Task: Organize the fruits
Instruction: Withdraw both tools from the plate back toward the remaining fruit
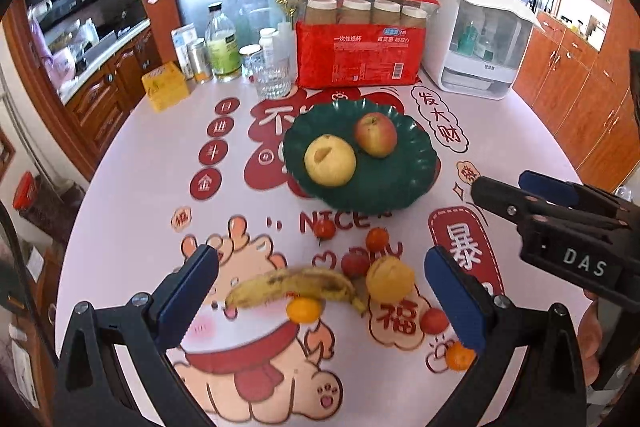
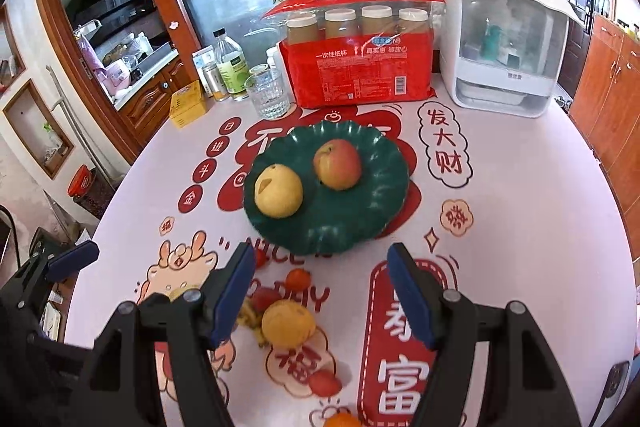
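A green plate (image 1: 400, 187) (image 2: 360, 223) holds a yellow pear (image 1: 330, 160) (image 2: 279, 191) and a red apple (image 1: 375, 134) (image 2: 338, 164). On the table in front of it lie a banana (image 1: 292, 287), a yellow citrus fruit (image 1: 390, 277) (image 2: 288, 323), small oranges (image 1: 304, 309) (image 1: 460, 355) (image 2: 342, 420) and several small red fruits (image 1: 354, 263) (image 2: 325, 382). My left gripper (image 1: 320, 291) is open above the banana. My right gripper (image 2: 322, 291) (image 1: 504, 187) is open over the loose fruit, in front of the plate.
At the table's back stand a red pack of paper cups (image 1: 356, 43) (image 2: 360, 63), a white box-shaped appliance (image 1: 476, 35) (image 2: 504, 39), a glass (image 1: 273, 73) (image 2: 268, 95), bottles (image 1: 222, 43) and a yellow box (image 1: 165, 85) (image 2: 187, 103). Wooden cabinets stand on the right.
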Demonstrator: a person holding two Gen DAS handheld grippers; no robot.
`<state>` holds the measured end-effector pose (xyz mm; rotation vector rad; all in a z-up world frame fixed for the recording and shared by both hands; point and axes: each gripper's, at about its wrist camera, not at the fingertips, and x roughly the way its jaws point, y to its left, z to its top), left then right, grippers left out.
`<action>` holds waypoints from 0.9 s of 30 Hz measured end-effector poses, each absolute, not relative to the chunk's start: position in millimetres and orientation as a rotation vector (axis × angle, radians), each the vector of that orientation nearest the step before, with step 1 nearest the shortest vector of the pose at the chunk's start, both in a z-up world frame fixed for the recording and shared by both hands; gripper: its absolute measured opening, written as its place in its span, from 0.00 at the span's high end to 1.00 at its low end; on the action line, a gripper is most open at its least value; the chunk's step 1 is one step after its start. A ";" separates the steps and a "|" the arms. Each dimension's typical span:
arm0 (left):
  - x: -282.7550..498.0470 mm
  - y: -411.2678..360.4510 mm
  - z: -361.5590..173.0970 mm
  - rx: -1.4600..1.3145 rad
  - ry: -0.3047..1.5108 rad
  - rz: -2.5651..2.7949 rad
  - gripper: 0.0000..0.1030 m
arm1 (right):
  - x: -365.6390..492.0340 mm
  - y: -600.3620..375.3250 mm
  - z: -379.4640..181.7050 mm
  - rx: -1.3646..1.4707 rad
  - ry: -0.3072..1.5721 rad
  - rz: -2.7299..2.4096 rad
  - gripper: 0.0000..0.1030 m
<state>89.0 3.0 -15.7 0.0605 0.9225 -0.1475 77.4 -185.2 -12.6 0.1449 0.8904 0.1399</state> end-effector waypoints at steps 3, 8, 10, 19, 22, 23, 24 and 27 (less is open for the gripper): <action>74.3 8.4 -14.6 0.058 0.918 -0.144 0.00 | 63.1 -184.8 -8.5 0.137 0.883 0.147 0.33; 53.8 13.1 -11.7 0.048 0.914 -0.148 0.00 | 38.6 -181.5 -0.1 0.112 0.858 0.156 0.33; 48.4 12.7 -10.1 0.050 0.912 -0.150 0.00 | 31.5 -180.4 2.1 0.107 0.854 0.160 0.33; 25.3 13.1 -9.0 0.083 0.890 -0.157 0.00 | 2.7 -176.1 6.5 0.058 0.840 0.159 0.33; 18.8 13.7 -12.7 0.094 0.901 -0.164 0.00 | -6.5 -174.4 3.7 0.024 0.833 0.145 0.33; 17.3 13.9 -13.9 0.098 0.902 -0.164 0.00 | -8.6 -174.4 2.2 0.017 0.834 0.141 0.33; 15.0 14.6 -15.5 0.103 0.904 -0.163 0.00 | -11.3 -174.5 0.1 0.012 0.839 0.139 0.33; 8.6 16.9 -21.7 0.112 0.918 -0.165 0.00 | -18.0 -177.2 -9.6 0.024 0.863 0.144 0.33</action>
